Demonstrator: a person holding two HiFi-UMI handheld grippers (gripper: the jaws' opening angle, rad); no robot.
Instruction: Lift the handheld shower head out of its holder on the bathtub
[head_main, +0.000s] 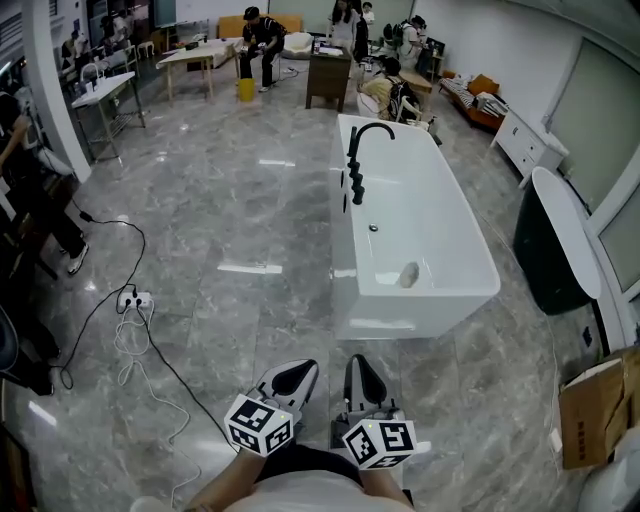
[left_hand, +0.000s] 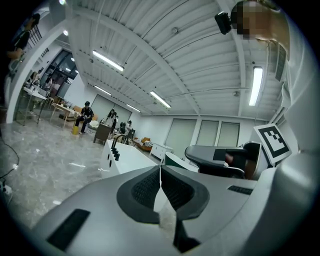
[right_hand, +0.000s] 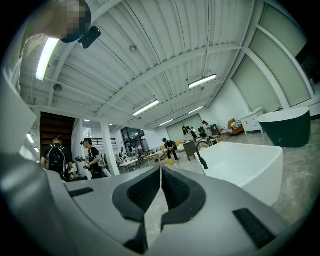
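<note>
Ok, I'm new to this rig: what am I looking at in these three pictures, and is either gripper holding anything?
No robot here: a person carries a two-jaw gripper in each hand. The head view looks down from a camera on the person's head: the left gripper and right gripper show at the bottom, each with a marker cube. The two gripper views look along each gripper's own jaws; both pairs are shut, nothing between them. Ahead on the grey marble floor stands a white freestanding bathtub with a black curved tap and black fittings on its rim. The shower head should be among those, too small to tell apart. Neither gripper is near the tub.
</note>
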